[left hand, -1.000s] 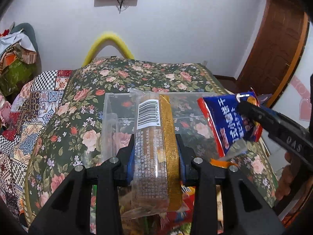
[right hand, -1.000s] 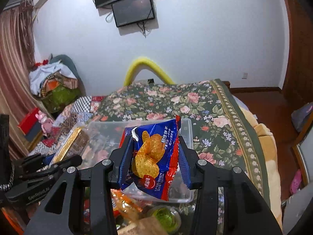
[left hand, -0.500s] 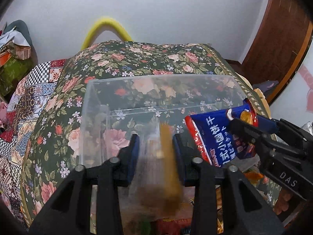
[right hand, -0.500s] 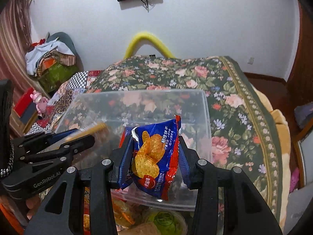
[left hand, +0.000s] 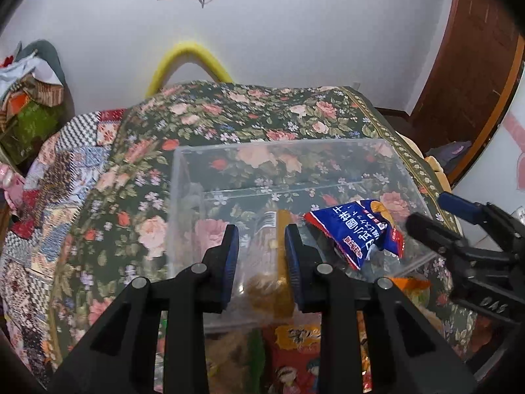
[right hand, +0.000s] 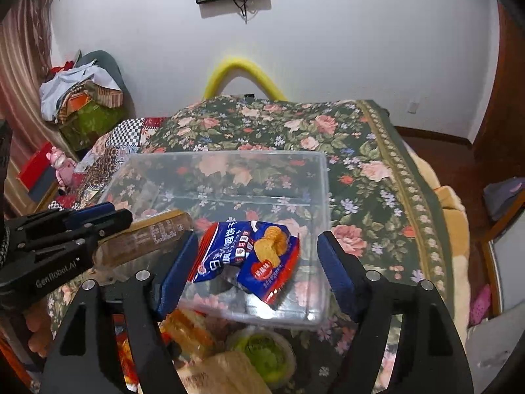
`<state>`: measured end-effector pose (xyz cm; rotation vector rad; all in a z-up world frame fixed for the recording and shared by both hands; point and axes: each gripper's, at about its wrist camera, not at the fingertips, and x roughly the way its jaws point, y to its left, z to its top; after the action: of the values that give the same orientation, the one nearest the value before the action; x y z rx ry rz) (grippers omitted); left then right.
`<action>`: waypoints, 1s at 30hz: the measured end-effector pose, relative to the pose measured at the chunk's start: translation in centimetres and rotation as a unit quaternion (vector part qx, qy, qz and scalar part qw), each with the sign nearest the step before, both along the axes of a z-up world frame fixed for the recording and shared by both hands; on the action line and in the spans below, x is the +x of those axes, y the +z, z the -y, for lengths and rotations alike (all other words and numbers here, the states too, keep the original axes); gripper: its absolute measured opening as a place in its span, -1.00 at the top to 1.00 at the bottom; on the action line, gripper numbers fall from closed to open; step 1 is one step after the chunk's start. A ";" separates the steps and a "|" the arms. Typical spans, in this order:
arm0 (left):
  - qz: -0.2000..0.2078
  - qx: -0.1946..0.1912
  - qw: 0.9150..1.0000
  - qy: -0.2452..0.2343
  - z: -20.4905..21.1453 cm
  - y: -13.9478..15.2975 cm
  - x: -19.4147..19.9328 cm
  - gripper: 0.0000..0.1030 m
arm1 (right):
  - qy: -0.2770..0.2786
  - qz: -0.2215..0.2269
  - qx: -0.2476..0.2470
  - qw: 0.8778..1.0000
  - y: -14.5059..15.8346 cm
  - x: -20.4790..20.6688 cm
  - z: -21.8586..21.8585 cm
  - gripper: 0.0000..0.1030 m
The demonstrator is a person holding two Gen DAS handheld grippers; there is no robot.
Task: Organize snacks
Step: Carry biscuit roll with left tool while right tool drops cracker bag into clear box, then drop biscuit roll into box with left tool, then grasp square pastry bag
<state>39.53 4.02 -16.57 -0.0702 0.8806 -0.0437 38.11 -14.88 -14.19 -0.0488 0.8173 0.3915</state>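
A clear plastic bin (left hand: 183,177) (right hand: 325,203) stands on the floral bedspread. My left gripper (left hand: 259,246) is over its near left part, jaws close around a clear gold-edged snack pack (left hand: 279,262) that hangs down into the bin; the pack also shows in the right wrist view (right hand: 144,239). My right gripper (right hand: 259,262) is open wide above the bin's near edge. The blue and red cracker bag (right hand: 252,256) lies loose inside the bin, also seen in the left wrist view (left hand: 357,229).
More snacks lie in front of the bin: a green cup (right hand: 265,354), a tan pack (right hand: 223,374), orange packs (right hand: 187,325), a red pack (left hand: 295,354). The floral bedspread (right hand: 361,151) extends behind. A yellow hoop (left hand: 190,55) and white wall stand beyond.
My right gripper opened and the cracker bag dropped into the bin. My left gripper lowered the gold-edged pack into the bin.
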 end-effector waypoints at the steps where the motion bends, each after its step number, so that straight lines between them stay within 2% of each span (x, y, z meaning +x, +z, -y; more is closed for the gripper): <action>1: 0.004 0.003 1.000 0.000 -0.1 0.5 -0.5 0.43 | 0.001 0.002 0.005 1.000 0.4 -0.4 0.3 -0.44; 5: 0.012 -0.007 1.000 -0.004 -0.8 1.8 -2.5 0.38 | 0.000 0.020 0.014 1.000 2.0 -2.6 1.4 -0.47; 10: 0.029 0.007 1.000 -0.007 -1.4 3.1 -5.8 -0.03 | 0.003 0.041 0.012 0.999 3.4 -5.7 2.6 -0.56; 15: 0.025 0.017 0.999 -0.017 -2.2 3.3 -9.1 -0.21 | 0.008 0.046 0.006 0.999 3.5 -8.2 3.5 -0.63; 18: 0.011 0.017 1.000 -0.014 -2.9 2.4 -11.2 -0.31 | 0.006 0.043 -0.004 0.999 2.8 -9.6 3.9 -0.63; 22: -0.017 0.011 1.000 -0.004 -3.9 0.1 -13.2 -0.31 | 0.001 0.032 -0.022 0.999 1.2 -11.4 4.4 -0.64; 30: -0.064 -0.005 0.998 0.002 -5.5 -4.2 -15.3 -0.31 | -0.001 -0.040 -0.024 0.999 -3.1 -13.6 5.2 -0.64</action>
<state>24.20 9.52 -20.80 -0.0858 1.0082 -0.0398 24.51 -20.04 -17.33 -0.0772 0.9062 0.3728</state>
